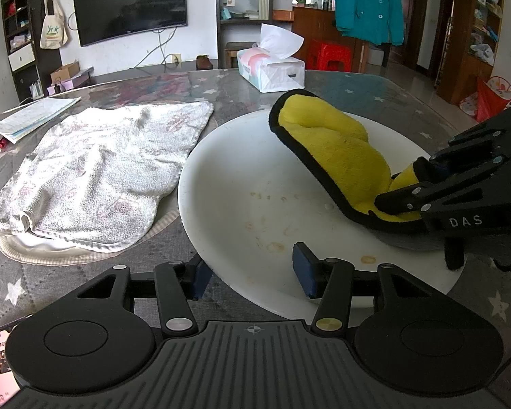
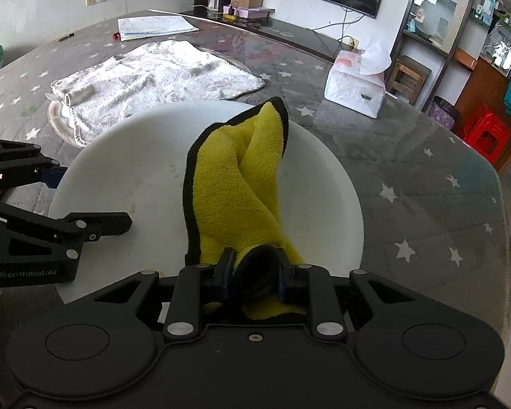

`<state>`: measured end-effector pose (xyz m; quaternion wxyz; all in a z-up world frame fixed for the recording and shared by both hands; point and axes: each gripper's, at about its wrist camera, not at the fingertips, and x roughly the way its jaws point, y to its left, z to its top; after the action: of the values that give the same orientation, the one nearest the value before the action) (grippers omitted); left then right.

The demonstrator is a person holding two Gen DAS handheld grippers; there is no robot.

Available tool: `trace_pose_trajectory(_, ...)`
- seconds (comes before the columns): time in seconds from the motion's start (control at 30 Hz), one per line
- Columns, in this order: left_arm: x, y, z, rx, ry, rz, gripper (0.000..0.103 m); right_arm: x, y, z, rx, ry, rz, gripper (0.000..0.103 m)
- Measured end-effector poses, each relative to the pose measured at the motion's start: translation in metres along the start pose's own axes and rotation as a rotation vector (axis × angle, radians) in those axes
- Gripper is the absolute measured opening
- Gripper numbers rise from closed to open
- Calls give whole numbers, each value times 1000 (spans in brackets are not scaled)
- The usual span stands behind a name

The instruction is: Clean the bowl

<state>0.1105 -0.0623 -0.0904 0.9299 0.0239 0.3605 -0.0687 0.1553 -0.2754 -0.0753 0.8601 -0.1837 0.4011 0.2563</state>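
One table (image 1: 374, 85), covered in a grey star-print quilted cloth under a glossy sheet, carries everything noted here. On it lies one white patterned towel (image 1: 98, 167), spread flat over a woven mat, just beside the bowl on my left. One white bowl (image 1: 242, 184), wide and shallow, sits directly ahead of both my tongs; faint brownish stains mark its floor near the rim closest to me. My left tongs (image 1: 252, 269) are released: the two blue-padded fingers stand well apart, straddling the near rim of the bowl, one outside it over the table and one over the inside, and I cannot tell whether either touches the rim. One yellow cloth (image 2: 235, 187) with black edging lies folded across the bowl's interior, reaching from my right tongs towards the far rim. My right tongs (image 2: 252, 272) are clenched on the near end of that cloth, the bunched fabric pinched between both pads above the bowl's near edge. One tissue pack (image 1: 272, 68), a sheet standing out of its top, rests on the table beyond the bowl, well apart from both tongs.
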Motion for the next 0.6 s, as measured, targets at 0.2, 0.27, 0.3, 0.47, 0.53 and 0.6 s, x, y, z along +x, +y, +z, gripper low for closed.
trace_pose_trajectory(0.2, 0, -1, 0, 1, 0, 0, 52, 2, 1, 2, -1, -4, 3, 25)
trace_pose_trajectory(0.27, 0, -1, -1, 1, -1, 0, 52, 2, 1, 3, -2, -6, 3, 25)
trace_pose_trajectory(0.3, -1, -1, -1, 2, 0, 0, 52, 3, 2, 4, -3, -6, 4, 25)
trace_pose_trajectory(0.47, -1, -2, -1, 2, -1, 0, 52, 4, 2, 5, -6, -7, 6, 25)
trace_pose_trajectory(0.53, -2, -2, -2, 2, -2, 1, 53, 4, 2, 6, -5, -7, 8, 25)
trace_pose_trajectory(0.6, -1, -2, -2, 3, -2, 1, 53, 4, 2, 6, -4, -7, 9, 25)
